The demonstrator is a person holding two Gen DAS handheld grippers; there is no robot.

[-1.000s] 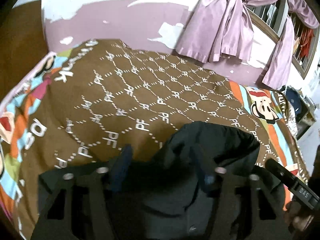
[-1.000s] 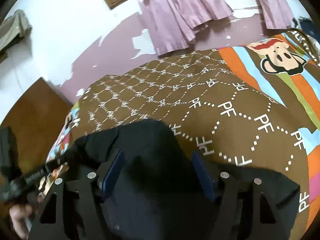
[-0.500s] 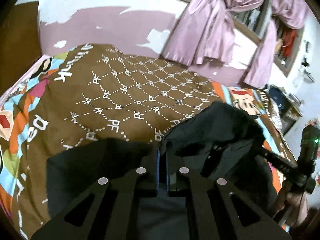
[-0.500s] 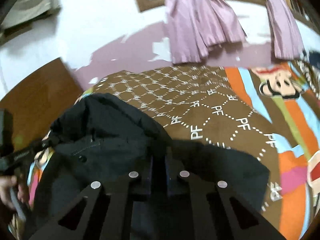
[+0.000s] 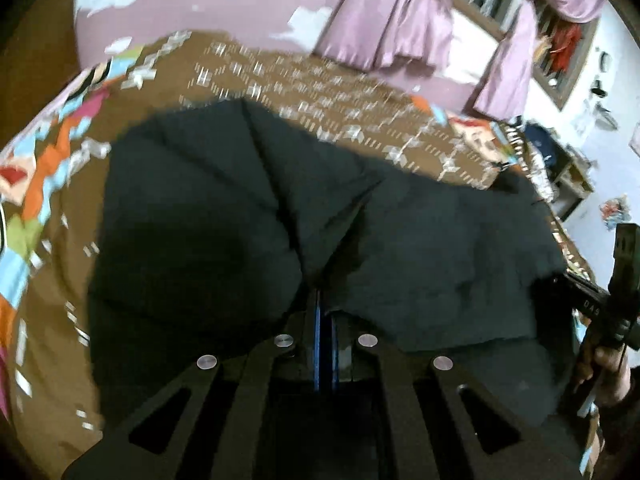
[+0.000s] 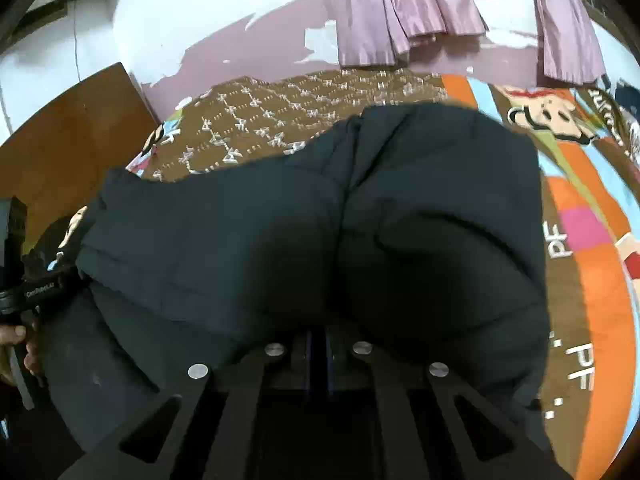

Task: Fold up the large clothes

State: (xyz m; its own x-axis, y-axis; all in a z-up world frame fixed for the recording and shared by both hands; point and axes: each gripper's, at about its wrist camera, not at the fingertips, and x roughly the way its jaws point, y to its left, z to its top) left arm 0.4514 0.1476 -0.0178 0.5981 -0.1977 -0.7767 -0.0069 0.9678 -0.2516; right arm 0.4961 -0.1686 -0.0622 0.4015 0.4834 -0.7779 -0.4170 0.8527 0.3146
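Black padded fabric is pinched in both tools: the left gripper (image 5: 325, 312) has its 2 blue-edged fingers (image 5: 317, 340) pressed together on an edge of the dark jacket (image 5: 224, 216), and the right gripper (image 6: 317, 344) likewise has its jaws closed tight on the same jacket (image 6: 420, 208), the cloth bunching into creases that run up from each pinch point. From the left wrist view the jacket spreads wide across the frame, puffy and quilted, reaching from the left side of the bed over to the right gripper's body at the far right edge, where a hand (image 5: 608, 372) grips its handle. From the right wrist view the jacket billows in 2 rounded lobes above the jaws, and the left gripper's body and the hand (image 6: 18, 344) holding it show at the left edge. The jacket lies over a brown bedspread (image 6: 280, 120) printed with white dotted diamonds and "PF" letters, bordered by bright orange, blue and pink stripes with a cartoon monkey (image 6: 548, 116). Beyond the bed stands a wall of peeling mauve paint (image 5: 200, 12), with pale purple curtains (image 5: 400, 16) knotted at a wood-framed window, and a brown wooden headboard (image 6: 68, 136) at the left.
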